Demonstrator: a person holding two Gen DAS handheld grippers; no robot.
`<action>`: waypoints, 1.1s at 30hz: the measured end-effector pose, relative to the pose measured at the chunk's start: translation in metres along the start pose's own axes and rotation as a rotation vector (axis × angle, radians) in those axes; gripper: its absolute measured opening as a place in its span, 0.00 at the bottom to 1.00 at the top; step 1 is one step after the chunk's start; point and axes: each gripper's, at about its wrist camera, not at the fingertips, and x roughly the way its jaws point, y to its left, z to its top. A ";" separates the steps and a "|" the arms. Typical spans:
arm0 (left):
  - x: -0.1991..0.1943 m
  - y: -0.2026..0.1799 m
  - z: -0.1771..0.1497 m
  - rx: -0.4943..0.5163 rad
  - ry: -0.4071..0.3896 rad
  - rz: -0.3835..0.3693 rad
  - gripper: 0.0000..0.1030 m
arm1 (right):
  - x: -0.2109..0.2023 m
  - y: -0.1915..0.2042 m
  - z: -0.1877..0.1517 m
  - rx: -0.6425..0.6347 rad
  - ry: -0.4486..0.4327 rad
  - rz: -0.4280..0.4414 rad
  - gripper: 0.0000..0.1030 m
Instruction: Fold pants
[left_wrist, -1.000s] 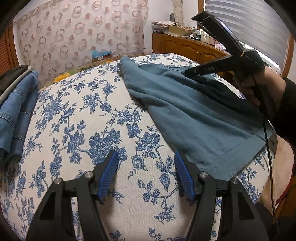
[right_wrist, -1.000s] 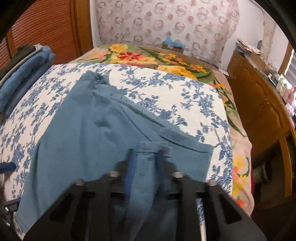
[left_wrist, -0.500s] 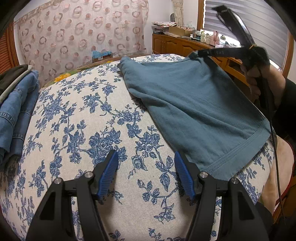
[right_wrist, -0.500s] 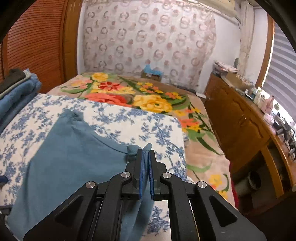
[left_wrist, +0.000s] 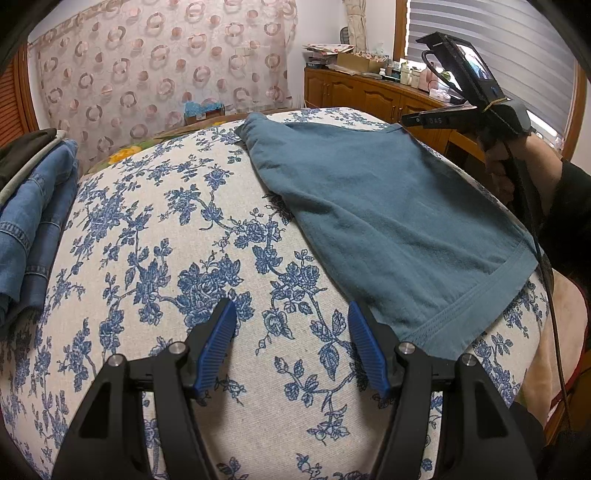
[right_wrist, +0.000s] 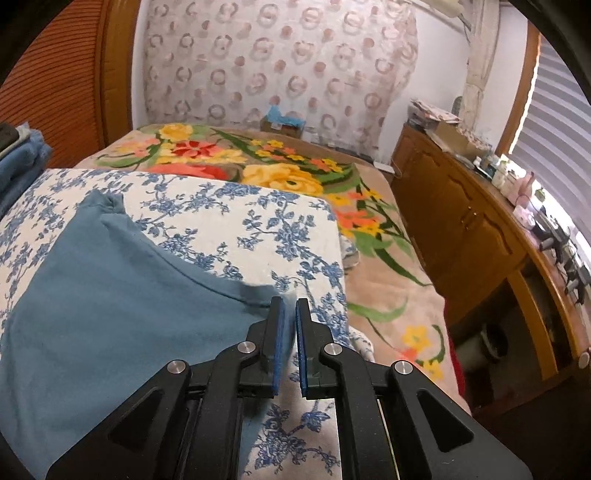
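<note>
On the bed (right_wrist: 240, 221) | right gripper (right_wrist: 290, 301) opening, pants (right_wrist: 110, 295) corner released | left gripper (left_wrist: 291, 304) wide, empty

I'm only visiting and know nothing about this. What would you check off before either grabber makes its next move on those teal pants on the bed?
1. Left gripper open with nothing in it: ok.
2. Right gripper free of cloth: ok. Its jaws are opening with nothing between them.
3. Teal pants lying flat on the floral bedcover: mostly ok, but the far corner is bunched.
4. Hem close to the left gripper: ok, it lies just to the gripper's right.
5. Folded jeans clear of the pants: ok.
6. Fold finished: cannot tell.
</note>
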 end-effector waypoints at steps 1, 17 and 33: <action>0.000 0.000 0.000 -0.001 0.000 -0.001 0.61 | -0.001 -0.001 -0.001 0.005 0.010 -0.001 0.12; 0.000 -0.001 -0.001 -0.001 -0.002 0.002 0.61 | -0.111 0.020 -0.096 0.018 -0.046 0.220 0.27; -0.001 -0.001 -0.002 -0.002 -0.004 0.002 0.61 | -0.155 0.025 -0.161 0.126 -0.026 0.306 0.29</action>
